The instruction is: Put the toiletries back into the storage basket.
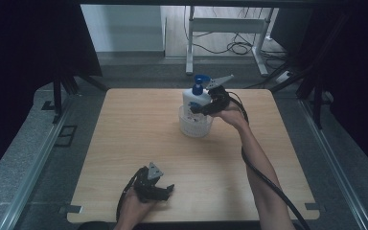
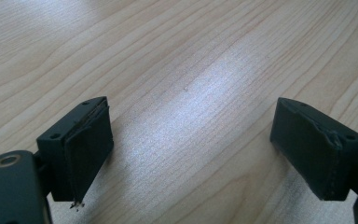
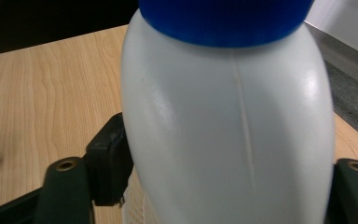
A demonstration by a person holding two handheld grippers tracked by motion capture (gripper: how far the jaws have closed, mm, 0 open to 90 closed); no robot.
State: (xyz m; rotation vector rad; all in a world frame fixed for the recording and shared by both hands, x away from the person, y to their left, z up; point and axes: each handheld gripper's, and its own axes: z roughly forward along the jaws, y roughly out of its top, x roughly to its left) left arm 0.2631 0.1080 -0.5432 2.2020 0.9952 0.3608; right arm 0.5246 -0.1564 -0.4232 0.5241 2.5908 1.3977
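Stands upright in a basket (image 1: 195,125) at the far middle of the counter (image 1: 139,134): a white bottle (image 1: 195,99) with a blue pump (image 1: 199,82). Probably put there so that the basket wall keeps it from tipping.

Reaches it from the right, at shoulder height: the right tongs (image 1: 206,108). Sits between the two jaws, one pad at its side, the other pad hidden behind the body. Firm grip or only loose contact, cannot tell. Seems a sensible place to take it, below the cap and away from the pump, where the body is broad and steady.

Rest at the near edge, left of the middle: the left tongs (image 1: 165,189), wide and with nothing between, low over bare wood. Likely only waiting, well apart from the bottle.

Bottle: smooth, slightly glossy plastic, rounded shoulders, a thin mould seam down the side. Basket: round, white, with a pierced wall. Counter: pale wood grain, matt with a soft shine. Pads: black, flat, a little worn at the edges.
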